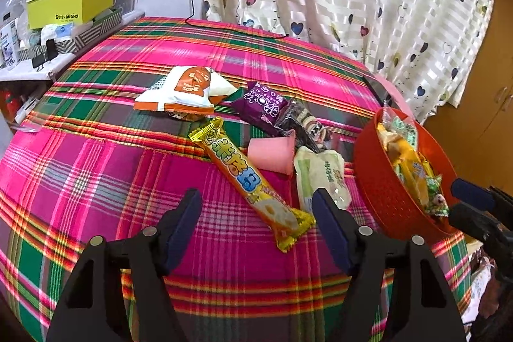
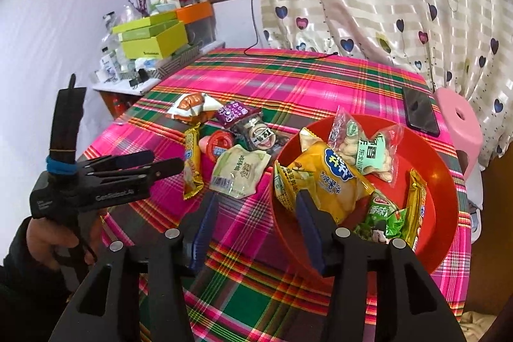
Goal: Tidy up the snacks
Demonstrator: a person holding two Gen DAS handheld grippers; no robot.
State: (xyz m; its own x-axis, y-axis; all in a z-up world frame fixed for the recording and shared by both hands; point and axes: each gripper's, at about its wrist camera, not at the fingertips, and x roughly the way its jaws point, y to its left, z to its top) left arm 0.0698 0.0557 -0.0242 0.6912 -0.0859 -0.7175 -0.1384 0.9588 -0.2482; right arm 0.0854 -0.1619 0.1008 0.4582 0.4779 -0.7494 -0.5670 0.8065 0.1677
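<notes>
Red bowl [image 2: 445, 181] sits on the right side of your plaid-covered desk [image 1: 96, 181], already holding several packets, with a big yellow chip bag [image 2: 327, 181] on top. Your right gripper [image 2: 256, 229] hangs over the bowl's near rim, jaws apart with nothing between them. Your left gripper [image 1: 256, 223] has its jaws wide and empty, just above the near end of a long yellow snack bar [image 1: 247, 178]. About 6 snacks lie loose on the cloth left of the bowl, including a pink jelly cup [image 1: 272, 154].

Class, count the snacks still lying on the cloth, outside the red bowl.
6: white-orange bag, purple pack, dark pack, pink cup, yellow bar, pale green pack. Others may hide beneath.
</notes>
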